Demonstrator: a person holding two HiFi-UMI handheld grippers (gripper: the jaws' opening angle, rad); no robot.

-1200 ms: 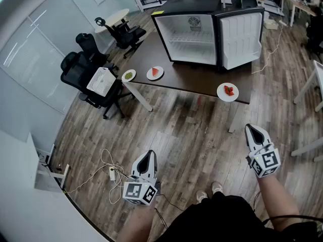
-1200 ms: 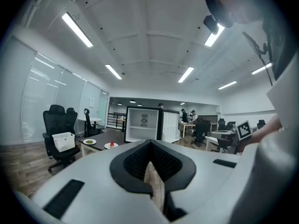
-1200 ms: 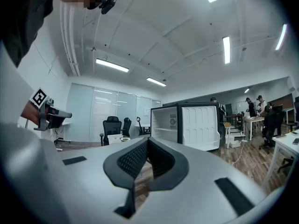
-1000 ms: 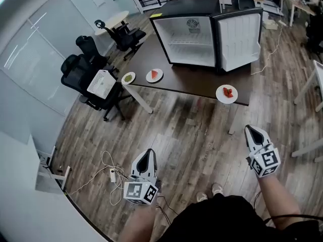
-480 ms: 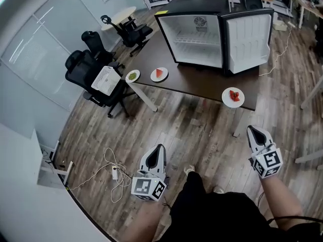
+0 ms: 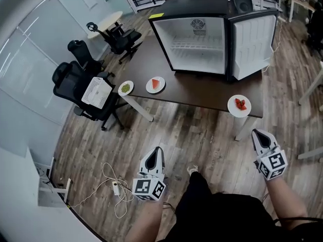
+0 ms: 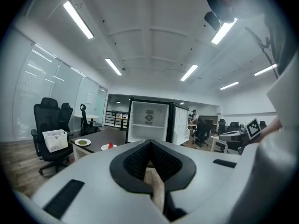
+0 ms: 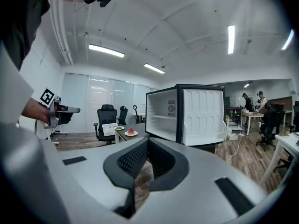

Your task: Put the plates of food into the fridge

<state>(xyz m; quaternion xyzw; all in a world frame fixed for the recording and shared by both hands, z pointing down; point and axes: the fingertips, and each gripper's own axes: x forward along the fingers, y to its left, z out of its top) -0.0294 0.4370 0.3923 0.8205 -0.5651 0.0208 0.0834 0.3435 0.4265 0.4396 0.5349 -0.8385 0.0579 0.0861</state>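
Note:
Three white plates rest on the dark table [image 6: 202,92]. One holds green food [image 6: 125,87], one a red wedge [image 6: 155,84], and one red pieces [image 6: 239,105] near the table's right corner. The black fridge [image 6: 202,39] stands on the table with its door [image 6: 255,44] swung open to the right; its white shelves are bare. Both grippers hover over the wooden floor, short of the table. My left gripper [image 6: 158,149] is shut and holds nothing, and my right gripper [image 6: 256,132] is likewise shut and empty, just below the red-pieces plate. The left gripper view shows the fridge [image 7: 149,122] ahead.
Black office chairs [image 6: 75,82], one carrying a white basket [image 6: 96,91], stand left of the table. A cable and power strip [image 6: 116,188] lie on the floor at lower left. White table legs [image 6: 139,107] slant under the table. More desks stand at the far right.
The person has stepped forward, so the table and fridge sit lower and nearer in the head view. Both grippers stay shut, the left one shifted slightly right.

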